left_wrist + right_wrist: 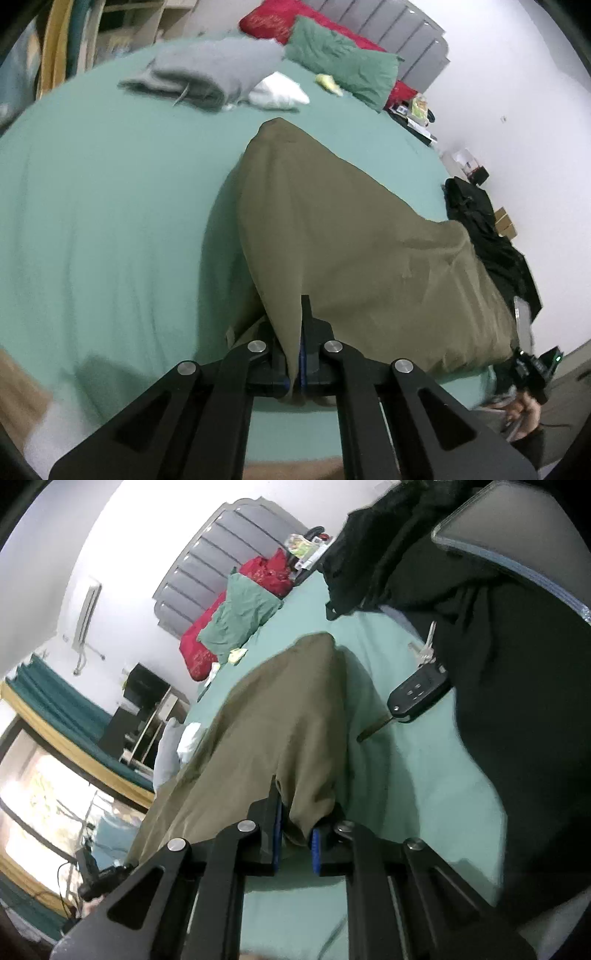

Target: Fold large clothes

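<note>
Left gripper (295, 354) squeezing tight on olive-brown cloth (351, 236), pinching thin edge. Right gripper (295, 834) also pinching same cloth (266, 723), thicker bunch sitting between blue pads (316, 849). Cloth lying spread over green bed sheet (110, 221). Counting: one grey folded cloth (214, 70), two green pillows, one car key (417, 694), one black garment (517, 701).
</note>
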Motion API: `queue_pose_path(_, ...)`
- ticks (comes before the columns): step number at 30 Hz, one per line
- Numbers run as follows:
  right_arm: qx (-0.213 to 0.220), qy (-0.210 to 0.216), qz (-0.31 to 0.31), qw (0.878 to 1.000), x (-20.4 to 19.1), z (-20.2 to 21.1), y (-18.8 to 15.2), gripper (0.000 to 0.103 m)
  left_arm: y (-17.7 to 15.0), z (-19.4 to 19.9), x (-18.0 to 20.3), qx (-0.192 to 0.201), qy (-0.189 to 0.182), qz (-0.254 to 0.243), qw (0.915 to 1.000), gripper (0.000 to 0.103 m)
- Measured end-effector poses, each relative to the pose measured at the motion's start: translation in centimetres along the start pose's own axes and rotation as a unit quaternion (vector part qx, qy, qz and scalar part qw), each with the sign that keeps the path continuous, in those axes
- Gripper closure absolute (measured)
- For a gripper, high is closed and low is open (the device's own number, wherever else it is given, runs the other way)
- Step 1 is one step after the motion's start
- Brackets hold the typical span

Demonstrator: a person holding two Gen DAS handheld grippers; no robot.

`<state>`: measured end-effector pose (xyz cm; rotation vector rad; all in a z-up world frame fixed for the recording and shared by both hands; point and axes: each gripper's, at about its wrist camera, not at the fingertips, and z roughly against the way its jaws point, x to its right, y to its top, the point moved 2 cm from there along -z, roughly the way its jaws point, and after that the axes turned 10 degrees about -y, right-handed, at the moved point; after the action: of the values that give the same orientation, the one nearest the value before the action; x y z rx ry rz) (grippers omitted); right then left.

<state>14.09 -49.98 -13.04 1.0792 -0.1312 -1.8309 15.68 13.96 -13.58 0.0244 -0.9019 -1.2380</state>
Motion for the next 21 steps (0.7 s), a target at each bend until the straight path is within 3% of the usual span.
queue_pose_path(3, -0.003, -0.016, 0.016, 1.0, 0.2, 2.4, -0.4, 0.091, -1.7, 0.1, 0.1, -0.031, 0.009, -0.003, 0.9995, 0.099)
queue_pose_path(6, -0.042, -0.057, 0.031, 0.997, 0.8, 2.1, -0.9, 0.086, -2.0, -1.6, 0.9, -0.087, 0.054, -0.056, 0.9932, 0.095)
queue_pose_path(8, -0.066, -0.091, 0.035, 0.993, 1.4, 0.9, -1.0, 0.078, -1.6, -2.0, 1.0, -0.089, 0.072, -0.074, 0.9906, 0.077)
queue_pose_path(9, -0.064, -0.104, 0.038, 0.992, 1.3, 0.5, -0.9, 0.075, -0.7, -1.8, 0.8, -0.069, 0.071, -0.066, 0.993, 0.068)
queue_pose_path(10, -0.052, -0.114, 0.047, 0.991, 1.1, 0.4, -0.5, 0.07, 0.1, -1.6, 0.6, -0.053, 0.07, -0.055, 0.9946, 0.045)
queue_pose_path(11, -0.035, -0.125, 0.06, 0.99, 0.6, 0.4, -0.1, 0.061, 1.2, -1.4, 0.4, -0.031, 0.072, -0.044, 0.996, 0.039)
queue_pose_path(14, 0.011, -0.135, 0.08, 0.988, -0.7, 0.2, 1.6, 0.044, 4.3, -1.9, 0.6, 0.005, 0.072, -0.054, 0.996, 0.039)
queue_pose_path(19, 0.024, -0.103, 0.109, 0.988, -2.3, -2.5, 4.7, 0.043, 9.6, -7.6, 2.0, -0.004, 0.079, -0.121, 0.9894, 0.039)
queue_pose_path(21, 0.013, -0.095, 0.12, 0.988, -3.0, -4.3, 5.8, 0.043, 11.4, -10.8, 2.2, -0.038, 0.072, -0.152, 0.985, 0.039)
